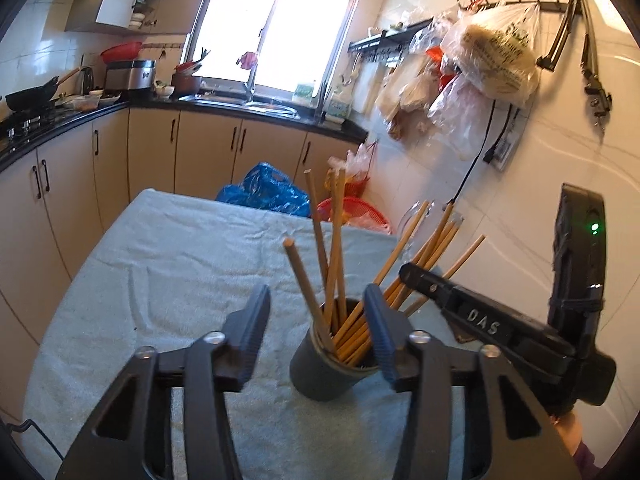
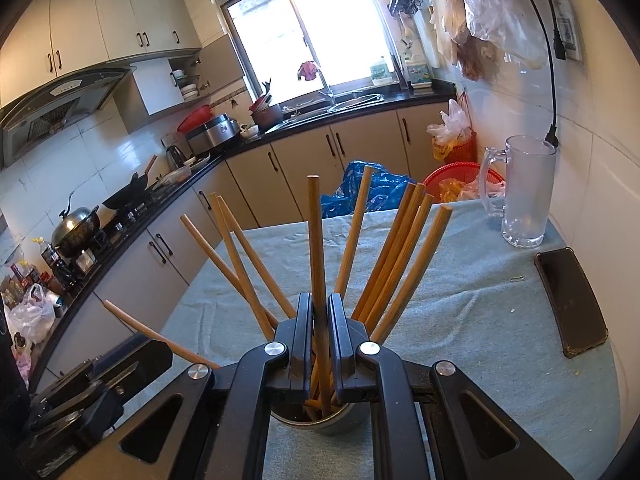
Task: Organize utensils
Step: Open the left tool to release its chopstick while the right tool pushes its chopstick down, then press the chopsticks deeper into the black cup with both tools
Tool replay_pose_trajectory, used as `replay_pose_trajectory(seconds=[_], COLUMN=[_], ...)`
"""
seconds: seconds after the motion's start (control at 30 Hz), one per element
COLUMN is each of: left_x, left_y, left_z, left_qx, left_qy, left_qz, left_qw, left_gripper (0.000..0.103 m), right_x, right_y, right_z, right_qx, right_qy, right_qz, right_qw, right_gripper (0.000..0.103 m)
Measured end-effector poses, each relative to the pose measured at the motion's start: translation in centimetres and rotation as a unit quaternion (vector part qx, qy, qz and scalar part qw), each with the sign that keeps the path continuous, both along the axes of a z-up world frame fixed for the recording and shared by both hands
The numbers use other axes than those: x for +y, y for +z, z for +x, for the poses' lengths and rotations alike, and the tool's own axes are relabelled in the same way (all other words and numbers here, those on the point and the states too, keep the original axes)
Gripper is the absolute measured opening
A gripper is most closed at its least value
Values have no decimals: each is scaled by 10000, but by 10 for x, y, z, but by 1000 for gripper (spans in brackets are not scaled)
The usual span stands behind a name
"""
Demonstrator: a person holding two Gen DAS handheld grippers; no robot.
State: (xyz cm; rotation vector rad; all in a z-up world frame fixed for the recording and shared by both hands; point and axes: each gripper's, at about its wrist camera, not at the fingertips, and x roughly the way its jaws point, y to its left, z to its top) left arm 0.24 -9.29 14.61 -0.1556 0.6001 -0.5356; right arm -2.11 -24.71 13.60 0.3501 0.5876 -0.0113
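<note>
The right gripper (image 2: 320, 328) is closed on one upright wooden chopstick (image 2: 315, 240) directly above a dark cup (image 2: 320, 420), from which the other chopsticks (image 2: 394, 256) fan out left and right. The cup stands on a pale blue cloth-covered table (image 2: 460, 300). On the far right of the cloth lie a dark phone (image 2: 570, 300) and, beyond it, a glass mug (image 2: 524, 192).

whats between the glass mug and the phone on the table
Right wrist view: only bare cloth lies between the glass mug and the phone.
</note>
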Motion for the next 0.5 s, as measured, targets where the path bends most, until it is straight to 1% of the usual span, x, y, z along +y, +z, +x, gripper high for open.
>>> replay_pose_trajectory(seconds=[0.03,0.1,0.17,0.2,0.23,0.27,0.3,0.33,0.4,0.5], left_x=[0,-1,-4,-6,-8,-10,-13,-15,-17,-16], left_y=[0,0,-1,-1,-1,-2,-3,-4,-6,-5], left_z=[0,4,11,14,17,20,24,26,30,28], left_qx=[-12,-6,22,59,99,155,242,308,439,487], left_qy=[23,89,120,114,82,46,16,-24,-91,-130], left_qz=[-20,-25,69,104,112,127,171,184,139,43], left_qw=[10000,10000,9999,9999,9999,9998,9996,9994,9989,9987], left_gripper=[60,60,60,58,48,40,24,12,7,7], right_x=[0,0,-2,-3,-3,-3,-4,-4,-4,-4], right_y=[0,0,0,0,0,0,0,0,0,1], right_z=[0,0,-1,-1,-1,-1,-1,-1,-1,-2], right_qx=[-3,-7,-12,-12,-11,-10,-9,-6,-1,-33], right_qy=[10,28,34,31,27,26,25,22,21,9], right_qz=[-6,-6,9,14,20,26,27,22,11,-16], right_qw=[10000,10000,10000,10000,10000,10000,10000,10000,10000,10000], right_gripper=[9,9,9,9,9,9,9,9,9,9])
